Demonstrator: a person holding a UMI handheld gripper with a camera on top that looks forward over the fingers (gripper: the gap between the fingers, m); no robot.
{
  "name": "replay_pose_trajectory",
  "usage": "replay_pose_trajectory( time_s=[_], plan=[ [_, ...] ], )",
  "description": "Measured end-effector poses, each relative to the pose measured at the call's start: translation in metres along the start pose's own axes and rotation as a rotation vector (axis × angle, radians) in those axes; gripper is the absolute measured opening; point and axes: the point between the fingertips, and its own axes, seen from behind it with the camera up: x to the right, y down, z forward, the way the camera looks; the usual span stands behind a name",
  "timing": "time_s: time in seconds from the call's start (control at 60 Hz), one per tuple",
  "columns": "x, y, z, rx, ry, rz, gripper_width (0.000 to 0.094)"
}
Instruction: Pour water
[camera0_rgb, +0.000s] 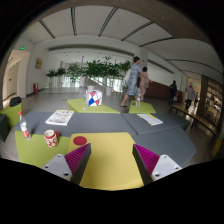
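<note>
My gripper (112, 160) is open and empty, its two pink-padded fingers (78, 158) held apart above a yellow part of the table (110, 150). A red-and-white mug (51, 138) stands to the left of the fingers on a green patch. A bottle with a red top (24, 125) stands further left beyond the mug. A white carton-like container with red and blue print (93, 97) stands far ahead on the table.
A flat red disc (79, 141) lies just ahead of the left finger. Papers (59, 117) lie at left and a booklet (150, 119) at right on the grey table. People (133, 82) walk in the hall beyond, with plants along the back wall.
</note>
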Motion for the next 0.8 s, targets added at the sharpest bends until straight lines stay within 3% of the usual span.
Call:
replay_pose_trajectory(
  time_s=[0.233,0.467,0.617,0.8],
  plan=[
    [-0.071,0.026,0.0,-0.028,-0.076,-0.047,0.0858],
    [-0.256,0.07,0.003,-0.059,-0.27,-0.067,0.0857],
    [-0.394,0.07,0.008,-0.039,-0.399,-0.048,0.0858],
    [-0.539,0.062,0.046,-0.001,-0.482,-0.023,0.0857]
  ],
)
